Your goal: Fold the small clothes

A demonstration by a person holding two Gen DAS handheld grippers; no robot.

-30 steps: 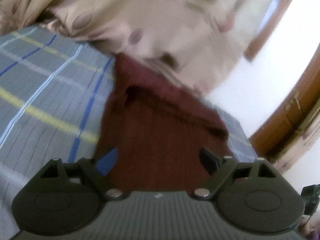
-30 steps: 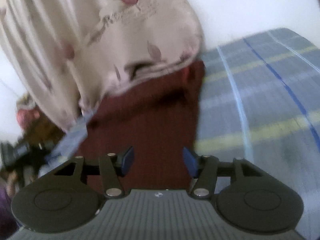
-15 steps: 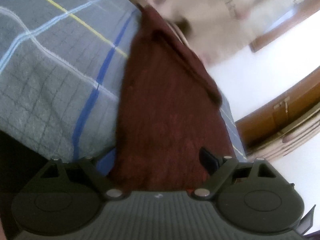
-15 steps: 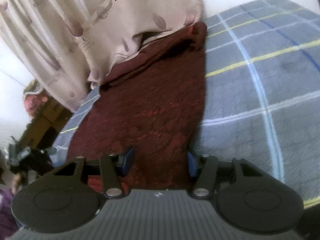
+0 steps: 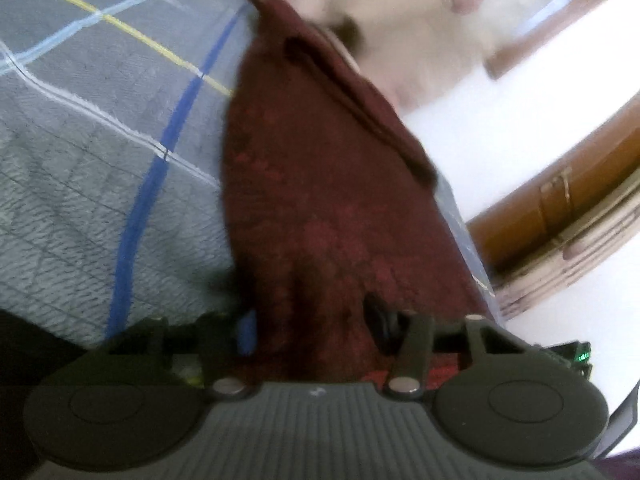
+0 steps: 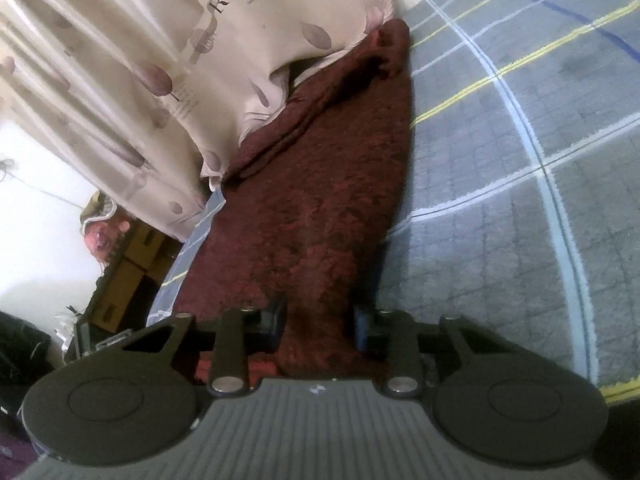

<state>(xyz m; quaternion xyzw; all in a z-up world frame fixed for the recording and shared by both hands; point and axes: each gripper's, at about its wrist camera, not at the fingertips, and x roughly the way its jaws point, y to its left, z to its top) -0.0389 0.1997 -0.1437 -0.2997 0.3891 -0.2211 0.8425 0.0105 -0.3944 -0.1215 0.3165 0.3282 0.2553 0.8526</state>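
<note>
Where tongs (image 6: 320, 326) close, maroon cloth (image 6: 320, 216).

Bed (image 5: 80, 184), as I see it from both wrist views: covered by a grey quilted spread (image 6: 520, 240) with a plaid of white, yellow and blue lines. One item lies directly on it: a dark red cloth (image 6: 320, 208), spread lengthwise from the near edge to the far edge, along the bed's side. Its far end is bunched into a rolled ridge. A cream patterned curtain (image 6: 160, 60) hangs over that far end, touching the cloth.
</note>
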